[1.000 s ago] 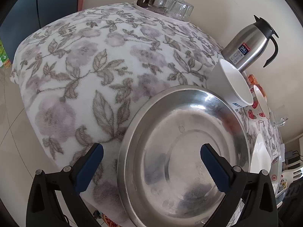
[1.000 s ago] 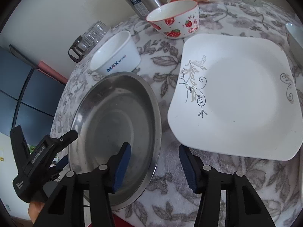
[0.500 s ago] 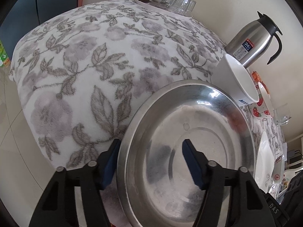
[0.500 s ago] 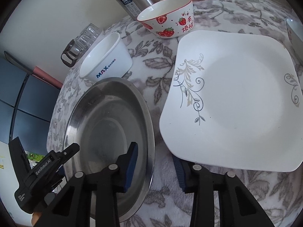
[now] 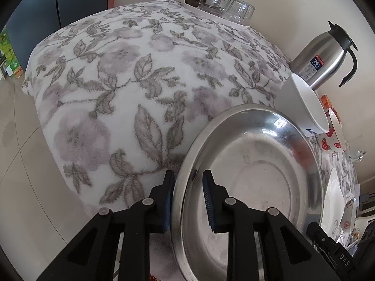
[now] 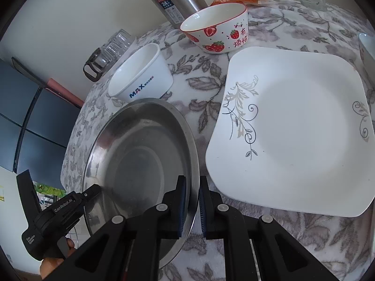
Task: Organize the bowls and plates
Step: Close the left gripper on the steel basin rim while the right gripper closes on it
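Observation:
A round steel plate point(image 5: 253, 175) lies at the near edge of the floral table; it also shows in the right wrist view point(image 6: 140, 159). My left gripper point(image 5: 187, 196) is shut on its left rim. My right gripper point(image 6: 192, 206) is shut on its right rim. A white square plate point(image 6: 295, 128) with a leaf print lies to the right. A white paper bowl point(image 6: 143, 75) stands just behind the steel plate, and a strawberry bowl point(image 6: 218, 28) stands further back.
A steel thermos jug point(image 5: 321, 58) stands at the back by the wall. A glass pot and upturned glasses point(image 5: 220, 2) sit at the far left corner. Another bowl's edge point(image 6: 368, 46) shows at the right. The floral tablecloth point(image 5: 131, 75) drops off at the near left.
Both grippers have closed from wide open onto the steel plate's opposite rims. The left one slid left to the rim; the right one moved slightly forward.

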Demonstrator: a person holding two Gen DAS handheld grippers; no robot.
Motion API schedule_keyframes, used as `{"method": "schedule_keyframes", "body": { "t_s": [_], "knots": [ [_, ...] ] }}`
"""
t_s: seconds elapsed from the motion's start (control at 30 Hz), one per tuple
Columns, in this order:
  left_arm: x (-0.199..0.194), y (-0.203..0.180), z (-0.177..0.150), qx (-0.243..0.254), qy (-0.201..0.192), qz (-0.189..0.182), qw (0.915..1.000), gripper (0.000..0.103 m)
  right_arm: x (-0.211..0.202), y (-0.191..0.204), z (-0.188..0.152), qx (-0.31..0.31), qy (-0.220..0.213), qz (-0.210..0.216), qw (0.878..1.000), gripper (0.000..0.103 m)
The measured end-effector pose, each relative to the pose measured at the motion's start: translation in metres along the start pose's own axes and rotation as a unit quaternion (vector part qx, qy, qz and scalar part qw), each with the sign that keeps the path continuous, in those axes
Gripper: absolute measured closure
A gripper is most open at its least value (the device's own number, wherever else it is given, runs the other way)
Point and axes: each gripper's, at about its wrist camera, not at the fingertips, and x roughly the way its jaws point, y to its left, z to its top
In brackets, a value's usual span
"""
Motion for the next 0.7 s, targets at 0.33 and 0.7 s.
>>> {"method": "schedule_keyframes", "body": {
  "t_s": [0.33, 0.7],
  "knots": [
    [-0.013, -0.011, -0.003, 0.019, -0.016, 0.013, 0.9996, 0.078, -0.011, 0.003, 0.000, -0.029, -0.014, -0.002, 0.999, 0.092],
    [-0.034, -0.022, -0.006, 0.033, -0.032, 0.021, 0.9987, 0.078, -0.034, 0.004, 0.001, -0.044, -0.037, 0.016, 0.998, 0.091]
  ]
}}
